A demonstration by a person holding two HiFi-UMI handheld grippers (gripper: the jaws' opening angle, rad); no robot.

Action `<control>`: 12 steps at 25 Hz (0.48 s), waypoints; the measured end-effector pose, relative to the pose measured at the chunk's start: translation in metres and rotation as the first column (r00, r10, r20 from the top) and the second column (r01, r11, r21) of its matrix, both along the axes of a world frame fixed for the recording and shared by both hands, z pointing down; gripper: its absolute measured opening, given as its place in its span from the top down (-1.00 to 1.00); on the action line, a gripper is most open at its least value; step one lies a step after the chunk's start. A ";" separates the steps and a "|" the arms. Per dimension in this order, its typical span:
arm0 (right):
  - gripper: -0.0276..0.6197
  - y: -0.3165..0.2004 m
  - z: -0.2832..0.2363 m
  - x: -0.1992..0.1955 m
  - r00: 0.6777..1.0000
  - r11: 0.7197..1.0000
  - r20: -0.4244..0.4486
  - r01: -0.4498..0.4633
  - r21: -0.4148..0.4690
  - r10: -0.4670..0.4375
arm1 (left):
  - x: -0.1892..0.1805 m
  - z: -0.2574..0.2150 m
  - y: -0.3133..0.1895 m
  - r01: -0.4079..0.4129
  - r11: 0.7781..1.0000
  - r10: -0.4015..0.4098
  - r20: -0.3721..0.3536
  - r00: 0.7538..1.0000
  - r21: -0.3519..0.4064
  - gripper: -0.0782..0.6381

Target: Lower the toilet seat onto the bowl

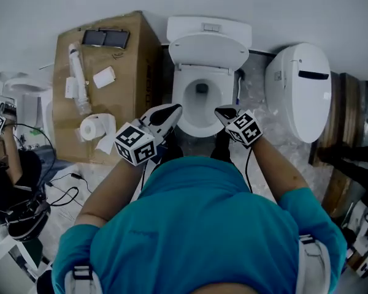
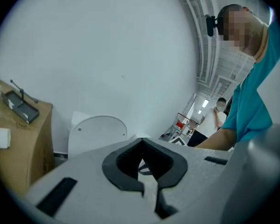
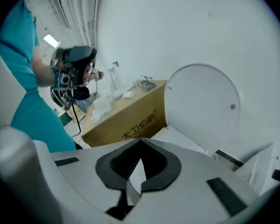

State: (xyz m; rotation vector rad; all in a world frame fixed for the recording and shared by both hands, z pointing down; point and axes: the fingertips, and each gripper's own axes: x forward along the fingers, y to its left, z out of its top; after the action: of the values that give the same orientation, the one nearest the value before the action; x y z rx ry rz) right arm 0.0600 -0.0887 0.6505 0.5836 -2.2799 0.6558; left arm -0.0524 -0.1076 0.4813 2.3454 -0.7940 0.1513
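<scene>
A: Both tools hover in front of the toilet. The white left gripper (image 1: 172,110) with its black pads is pinched tight, tip against tip, and there is nothing in it.

B: Same on the other side. The matching right gripper (image 1: 224,112) is closed to a point and empty. Just beyond and below the two sets of tips is the white ceramic bowl (image 1: 199,128).

A: And the job itself, the white oval plastic toilet seat (image 1: 207,54), stands upright beyond both tips. It is across the bowl, leaning back on the white cistern (image 1: 208,26), and neither tool touches it. I can't separate seat from lid from here.

B: That's my first worry. If the tips catch only the outer panel, the lid comes down and the seat may not follow.

A: Second worry: pinched jaws can't take the edge. It would have to be a push or a hook, smooth tips on smooth plastic, and that could slip.

B: And once it tips past its balance point with nothing holding it, it drops and bangs the rim.

A: Off the left gripper's outer side sits a brown cardboard box (image 1: 141,54) with a white paper roll (image 1: 92,128) at its near edge. Both are well clear.

B: A white oval fixture (image 1: 300,90) lies out past the right gripper. No obstacle, I'd judge.
</scene>
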 end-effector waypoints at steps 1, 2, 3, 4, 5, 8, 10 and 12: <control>0.91 -0.012 -0.023 0.002 0.999 0.999 0.035 -0.037 0.017 0.036 | 0.000 -0.014 -0.005 0.001 1.000 -0.001 -0.006 1.000 0.021 0.77; 0.91 -0.023 -0.047 0.005 0.995 0.997 0.070 -0.072 0.035 0.069 | 0.000 -0.029 -0.010 0.003 0.999 -0.003 -0.014 1.000 0.043 0.77; 0.92 -0.034 -0.072 0.008 0.990 0.993 0.104 -0.105 0.055 0.099 | 0.000 -0.044 -0.015 0.006 0.998 -0.005 -0.023 1.000 0.062 0.77; 0.92 -0.043 -0.097 0.011 0.983 0.988 0.135 -0.134 0.076 0.123 | -0.001 -0.060 -0.019 0.011 0.997 -0.008 -0.034 0.999 0.081 0.77; 0.92 -0.052 -0.122 0.014 0.976 0.982 0.165 -0.161 0.098 0.143 | -0.001 -0.075 -0.023 0.015 0.995 -0.011 -0.045 0.999 0.100 0.77; 0.92 -0.076 -0.198 0.022 0.950 0.958 0.250 -0.231 0.168 0.185 | -0.006 -0.125 -0.036 0.029 0.986 -0.017 -0.072 0.997 0.167 0.77; 0.92 -0.088 -0.249 0.029 0.931 0.937 0.302 -0.276 0.212 0.206 | -0.011 -0.158 -0.045 0.038 0.976 -0.021 -0.081 0.996 0.216 0.77; 0.92 -0.096 -0.298 0.036 0.910 0.913 0.350 -0.321 0.252 0.223 | -0.015 -0.191 -0.052 0.046 0.963 -0.024 -0.086 0.996 0.264 0.77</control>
State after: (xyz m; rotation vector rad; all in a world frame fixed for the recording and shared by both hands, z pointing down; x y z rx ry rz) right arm 0.0964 -0.1847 0.3525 1.0306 -2.6511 0.5625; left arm -0.0677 -0.1592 0.2902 2.5676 -0.8601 -0.0719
